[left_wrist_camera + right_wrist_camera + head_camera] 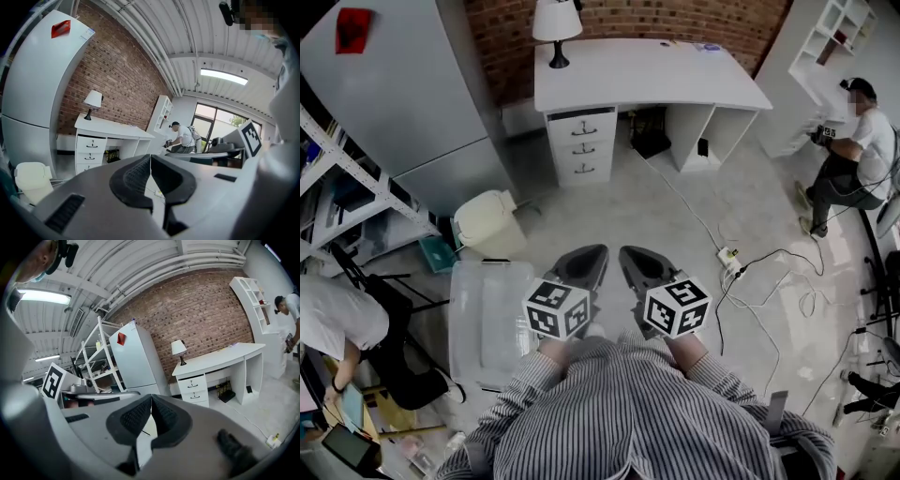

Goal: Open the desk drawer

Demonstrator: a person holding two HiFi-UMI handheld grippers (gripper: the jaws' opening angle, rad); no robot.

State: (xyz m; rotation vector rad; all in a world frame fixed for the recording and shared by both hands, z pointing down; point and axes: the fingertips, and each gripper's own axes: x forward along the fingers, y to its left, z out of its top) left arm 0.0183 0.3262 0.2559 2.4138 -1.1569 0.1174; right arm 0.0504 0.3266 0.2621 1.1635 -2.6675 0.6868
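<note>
A white desk (647, 73) stands against the brick wall at the far side of the room. Its drawer stack (582, 147) of three drawers with dark handles is under the left end, all closed. The same drawers (90, 152) show small in the left gripper view, and the drawers (195, 390) again in the right gripper view. My left gripper (586, 265) and right gripper (637, 264) are held side by side in front of my striped shirt, well short of the desk. Both are shut with nothing between the jaws.
A lamp (556, 28) stands on the desk's left end. A white bin (488, 223) and a clear plastic box (490, 319) lie left of my path. A power strip and cables (733, 264) trail on the floor to the right. One person works at the far right (853, 150), another crouches at the left (337, 319). A fridge (403, 94) stands at the left.
</note>
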